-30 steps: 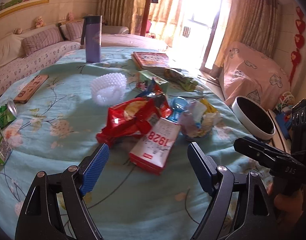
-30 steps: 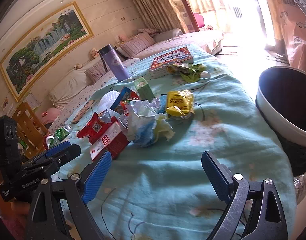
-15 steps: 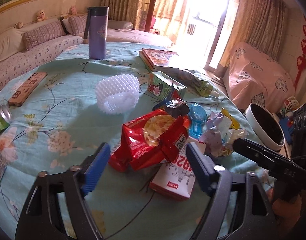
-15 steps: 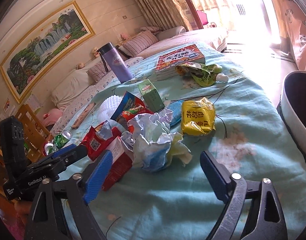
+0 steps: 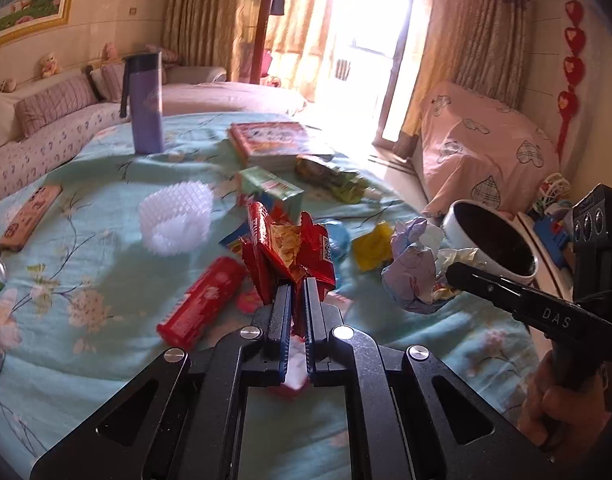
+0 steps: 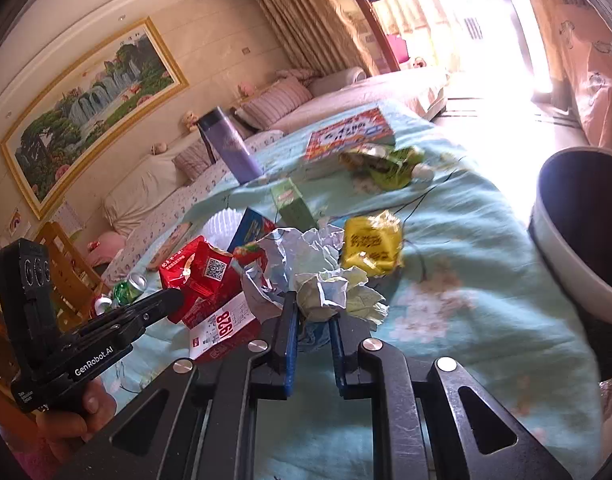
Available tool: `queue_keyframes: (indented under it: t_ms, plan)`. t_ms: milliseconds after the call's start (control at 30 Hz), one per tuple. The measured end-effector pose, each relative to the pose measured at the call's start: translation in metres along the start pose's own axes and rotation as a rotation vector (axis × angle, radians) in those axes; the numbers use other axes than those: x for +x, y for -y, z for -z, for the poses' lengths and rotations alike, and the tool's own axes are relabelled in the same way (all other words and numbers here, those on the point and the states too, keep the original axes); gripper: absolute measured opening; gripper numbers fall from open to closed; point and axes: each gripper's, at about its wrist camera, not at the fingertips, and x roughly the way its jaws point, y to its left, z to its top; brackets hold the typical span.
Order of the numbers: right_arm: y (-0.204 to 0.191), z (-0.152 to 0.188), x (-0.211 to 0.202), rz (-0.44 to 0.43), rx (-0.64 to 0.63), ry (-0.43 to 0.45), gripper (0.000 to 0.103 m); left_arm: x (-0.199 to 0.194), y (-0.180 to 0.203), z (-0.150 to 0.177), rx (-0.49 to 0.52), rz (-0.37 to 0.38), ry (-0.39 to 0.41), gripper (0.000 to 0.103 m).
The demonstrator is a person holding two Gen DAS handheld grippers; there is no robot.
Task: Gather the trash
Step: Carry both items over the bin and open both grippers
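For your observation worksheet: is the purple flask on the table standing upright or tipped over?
Upright. The purple flask stands on its base on the teal tablecloth, dark lid on top; its lean in the right wrist view looks like fisheye distortion.

Glossy crinkled red foil snack wrapper [image 5: 289,248]; matt crumpled pale paper wad [image 6: 306,272]; soft teal floral cloth on the counter [image 5: 105,288]; matt black plastic claws.

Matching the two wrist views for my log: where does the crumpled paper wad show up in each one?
Left wrist: the paper wad is right of centre, lifted off the tablecloth, at the tip of the right gripper reaching in from the right edge.
Right wrist: the wad is at centre, clamped in the right gripper.
Shared landmark: the yellow wrapper beside the wad.
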Motion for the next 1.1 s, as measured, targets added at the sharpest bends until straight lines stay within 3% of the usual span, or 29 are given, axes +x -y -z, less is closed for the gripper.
queue_keyframes:
  t_ms: [533,1100]
  plan:
    - [0.072,0.009,-0.078,0.133,0.107,0.107,0.014,0.014,0.099,-0.005,0.145,0.152,-0.03,0.005]
    - [0.135,-0.004,-0.11,0.249,0.167,0.161,0.014,0.058,0.183,-0.023,0.237,0.254,-0.069,0.005]
